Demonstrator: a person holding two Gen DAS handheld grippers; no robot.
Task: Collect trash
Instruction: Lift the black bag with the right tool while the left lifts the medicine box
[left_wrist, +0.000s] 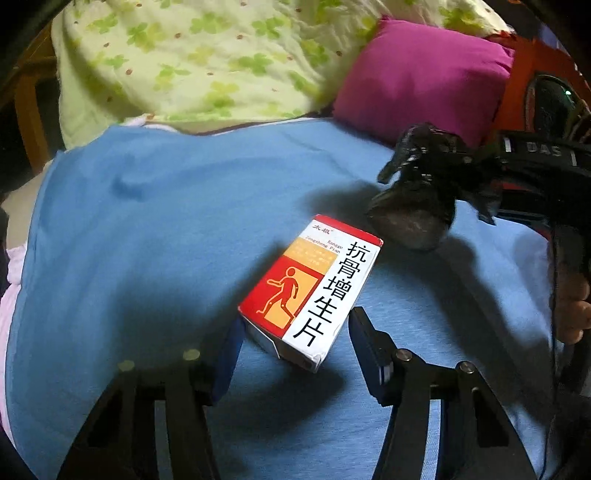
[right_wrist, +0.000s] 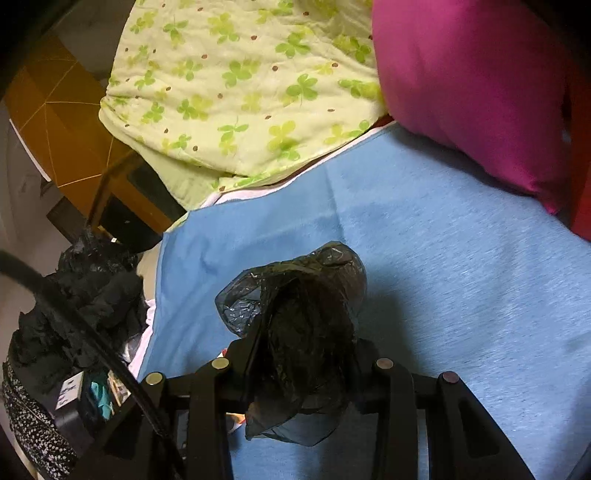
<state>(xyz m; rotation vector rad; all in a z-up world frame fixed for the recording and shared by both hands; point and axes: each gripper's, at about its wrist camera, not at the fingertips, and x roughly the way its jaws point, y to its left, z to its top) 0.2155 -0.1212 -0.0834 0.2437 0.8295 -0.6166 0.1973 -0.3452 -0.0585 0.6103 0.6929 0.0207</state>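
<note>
A red and white medicine box (left_wrist: 314, 284) lies flat on the blue sheet (left_wrist: 147, 240). My left gripper (left_wrist: 295, 343) stands open around the box's near end: the left finger sits close to its edge, and a gap shows at the right finger. A crumpled black plastic bag (right_wrist: 295, 295) hangs above the sheet with my right gripper (right_wrist: 299, 350) shut on it. In the left wrist view the same bag (left_wrist: 410, 218) dangles from the right gripper (left_wrist: 443, 158), just beyond the box's far right corner. The right fingertips are hidden by the plastic.
A green clover quilt (right_wrist: 240, 85) and a magenta pillow (right_wrist: 472, 92) lie at the far side of the bed. A bin lined with black plastic (right_wrist: 74, 295) stands off the bed's left edge, beside wooden furniture (right_wrist: 55, 122). A person's hand (left_wrist: 572, 310) holds the right gripper.
</note>
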